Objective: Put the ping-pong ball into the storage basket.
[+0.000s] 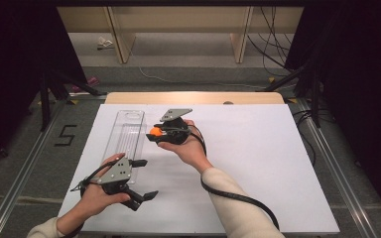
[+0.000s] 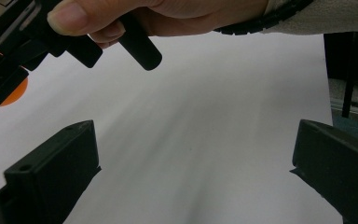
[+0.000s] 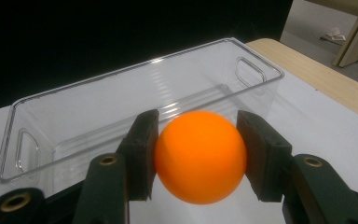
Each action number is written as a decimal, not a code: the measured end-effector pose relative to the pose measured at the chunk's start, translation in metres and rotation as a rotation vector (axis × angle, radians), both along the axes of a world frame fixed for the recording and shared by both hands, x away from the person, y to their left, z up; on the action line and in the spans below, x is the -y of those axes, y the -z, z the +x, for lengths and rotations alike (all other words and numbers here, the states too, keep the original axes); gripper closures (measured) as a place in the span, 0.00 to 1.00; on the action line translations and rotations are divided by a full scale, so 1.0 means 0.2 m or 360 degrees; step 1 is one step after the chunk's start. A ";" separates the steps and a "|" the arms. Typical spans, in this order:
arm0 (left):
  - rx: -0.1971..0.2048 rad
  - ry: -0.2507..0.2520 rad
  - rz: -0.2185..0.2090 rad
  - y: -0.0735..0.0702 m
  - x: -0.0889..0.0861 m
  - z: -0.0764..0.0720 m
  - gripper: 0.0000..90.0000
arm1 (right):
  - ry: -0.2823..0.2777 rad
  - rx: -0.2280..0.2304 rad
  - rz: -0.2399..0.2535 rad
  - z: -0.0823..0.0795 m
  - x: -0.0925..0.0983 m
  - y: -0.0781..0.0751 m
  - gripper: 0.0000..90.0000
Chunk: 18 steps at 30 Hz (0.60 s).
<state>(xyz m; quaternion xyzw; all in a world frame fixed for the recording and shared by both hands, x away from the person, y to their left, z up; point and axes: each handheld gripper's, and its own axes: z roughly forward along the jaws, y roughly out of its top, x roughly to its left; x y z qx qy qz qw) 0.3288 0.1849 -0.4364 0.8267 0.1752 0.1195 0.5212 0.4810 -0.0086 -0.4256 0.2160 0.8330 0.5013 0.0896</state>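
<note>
In the high view the orange ball point(image 1: 154, 132) is largely hidden by the right gripper point(image 1: 151, 135) and the hand point(image 1: 188, 146) around it, so only a small orange patch is seen just beside the clear plastic tray point(image 1: 125, 134). In the left gripper view the ball point(image 2: 13, 93) is cut off by the dark body of the other gripper, and the tray's contents cannot be made out through the glare on its walls. In the right gripper view the ball point(image 3: 200, 156) is seen plainly: it is clamped between the two black pads point(image 3: 142, 154), which press on both its sides, and it is held above the white sheet point(image 3: 326, 135) in front of the tray's near long wall point(image 3: 135, 93). The left gripper point(image 1: 139, 191) is held near the tray's closer end with its jaws spread wide apart and nothing between them. The wooden table edge point(image 1: 193, 97) is seen beyond the sheet, and dark cables point(image 1: 273, 39) lie on the floor behind
</note>
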 end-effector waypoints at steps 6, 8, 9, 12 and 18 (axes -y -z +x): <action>-0.0001 0.0000 0.0001 0.00 0.00 0.00 0.00 | -0.0002 0.0000 -0.0004 0.01 -0.02 -0.01 0.57; 0.0000 -0.0001 0.0001 0.00 0.00 0.00 0.00 | -0.0002 0.0002 -0.0005 0.01 -0.02 -0.01 0.57; 0.0001 0.0000 0.0001 0.00 0.00 0.00 0.00 | -0.0001 0.0001 -0.0007 0.02 -0.02 -0.01 0.57; 0.0001 0.0000 0.0001 0.00 0.00 0.00 0.00 | -0.0005 -0.0001 -0.0009 0.02 -0.03 -0.01 0.57; 0.0001 -0.0002 0.0003 0.00 0.00 0.00 0.00 | -0.0010 -0.0002 -0.0015 0.03 -0.05 -0.01 0.57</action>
